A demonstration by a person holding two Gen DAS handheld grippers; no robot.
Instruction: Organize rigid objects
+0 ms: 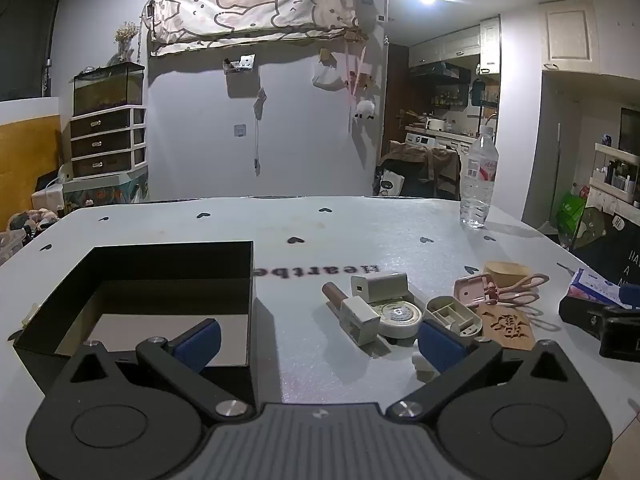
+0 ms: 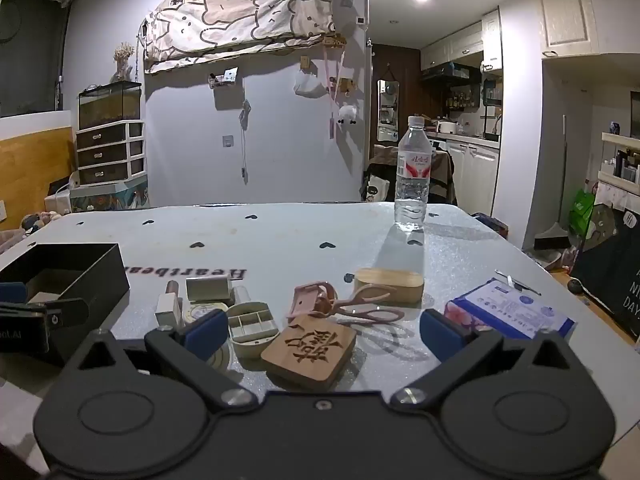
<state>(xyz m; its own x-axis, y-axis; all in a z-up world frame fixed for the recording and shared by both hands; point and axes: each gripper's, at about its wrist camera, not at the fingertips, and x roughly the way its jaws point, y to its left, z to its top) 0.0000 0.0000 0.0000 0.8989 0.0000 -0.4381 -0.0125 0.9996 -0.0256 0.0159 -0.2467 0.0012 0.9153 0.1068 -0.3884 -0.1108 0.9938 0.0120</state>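
Observation:
An open black box [image 1: 168,280] [image 2: 80,276] sits at the table's left. Right of it lies a cluster: a white rectangular bottle [image 1: 358,318] [image 2: 168,310], a round compact [image 1: 400,316], a beige case with compartments [image 1: 452,314] [image 2: 252,326], a pink eyelash curler [image 1: 508,290] [image 2: 344,306], a carved wooden tile [image 1: 506,326] [image 2: 310,348] and a wooden oval box [image 2: 390,284]. My left gripper [image 1: 318,342] is open, between box and cluster. My right gripper [image 2: 320,334] is open, its fingers either side of the tile and the case, not touching.
A clear water bottle [image 1: 478,178] [image 2: 414,174] stands at the table's far right. A blue tissue pack [image 2: 510,314] [image 1: 596,288] lies at the right edge. The table [image 1: 360,232] carries a glittery cloth with black hearts. A chair and kitchen lie beyond.

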